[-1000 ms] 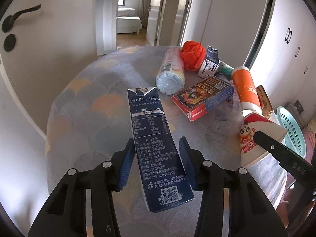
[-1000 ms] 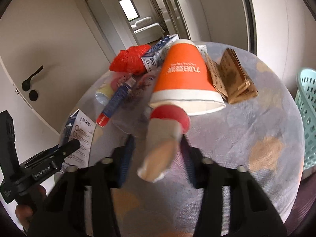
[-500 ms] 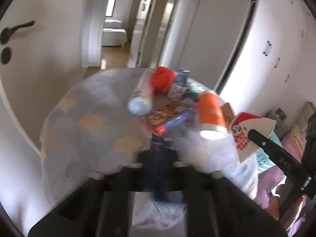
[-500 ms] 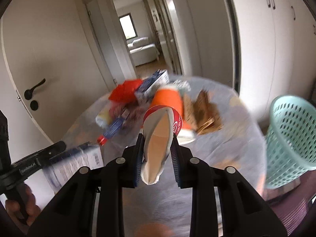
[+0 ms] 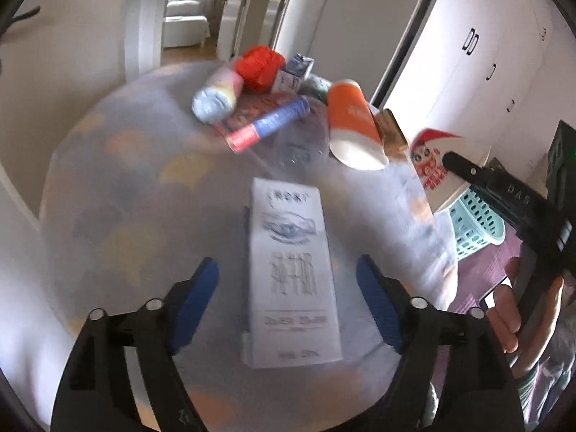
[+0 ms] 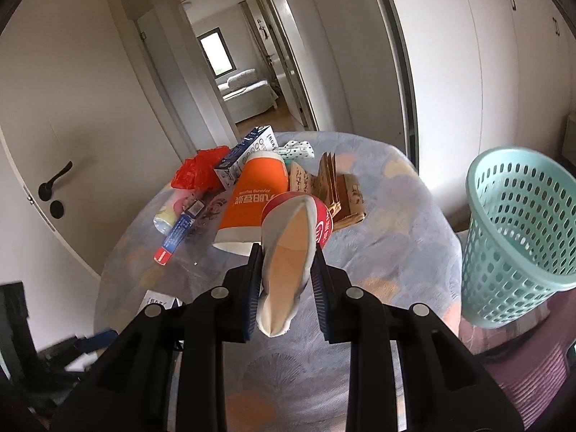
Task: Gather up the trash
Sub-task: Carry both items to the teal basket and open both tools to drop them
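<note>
My left gripper (image 5: 288, 295) is open, its blue pads on either side of a milk carton (image 5: 291, 270) that lies white face up on the round table (image 5: 126, 187), apart from both pads. My right gripper (image 6: 286, 273) is shut on a squashed red and white paper cup (image 6: 288, 248), held above the table; the cup also shows in the left wrist view (image 5: 432, 162). A teal mesh basket (image 6: 514, 230) stands on the floor right of the table.
At the table's far side lie an orange paper cup (image 6: 257, 198), a red plastic bag (image 6: 199, 172), a blue carton (image 6: 244, 154), a flat printed box (image 5: 266, 126), a bottle (image 5: 216, 93) and brown paper packets (image 6: 338, 190). White closet doors stand on the right.
The left gripper has let go of the milk carton and opened wide; the carton now lies white side up. The right gripper lifted the squashed cup and swung towards the basket.
</note>
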`<state>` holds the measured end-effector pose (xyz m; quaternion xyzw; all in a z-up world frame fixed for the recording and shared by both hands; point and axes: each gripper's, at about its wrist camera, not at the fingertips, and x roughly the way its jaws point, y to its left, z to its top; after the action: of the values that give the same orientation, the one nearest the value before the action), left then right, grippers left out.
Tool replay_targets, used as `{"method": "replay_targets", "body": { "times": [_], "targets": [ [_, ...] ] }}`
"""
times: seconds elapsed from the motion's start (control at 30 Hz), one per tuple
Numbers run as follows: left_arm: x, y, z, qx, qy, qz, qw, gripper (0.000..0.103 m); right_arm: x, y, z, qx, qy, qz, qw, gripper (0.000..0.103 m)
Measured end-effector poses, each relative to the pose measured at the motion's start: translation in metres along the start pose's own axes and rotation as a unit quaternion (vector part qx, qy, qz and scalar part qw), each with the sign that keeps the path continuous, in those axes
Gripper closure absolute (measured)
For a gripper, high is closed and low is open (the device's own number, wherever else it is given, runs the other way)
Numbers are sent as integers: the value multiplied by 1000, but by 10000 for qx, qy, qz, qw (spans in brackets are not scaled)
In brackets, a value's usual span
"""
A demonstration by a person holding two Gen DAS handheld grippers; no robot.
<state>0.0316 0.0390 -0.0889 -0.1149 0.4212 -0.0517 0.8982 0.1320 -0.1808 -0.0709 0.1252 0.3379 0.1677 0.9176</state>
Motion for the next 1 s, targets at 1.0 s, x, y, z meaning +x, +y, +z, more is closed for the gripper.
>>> {"method": "replay_targets", "body": {
  "times": [1.0],
  "targets": [
    [27,-177,85,1550,-761,-939,9805,50,-69,-135,29,1130,-845,-1283,9817,79]
  ]
}}
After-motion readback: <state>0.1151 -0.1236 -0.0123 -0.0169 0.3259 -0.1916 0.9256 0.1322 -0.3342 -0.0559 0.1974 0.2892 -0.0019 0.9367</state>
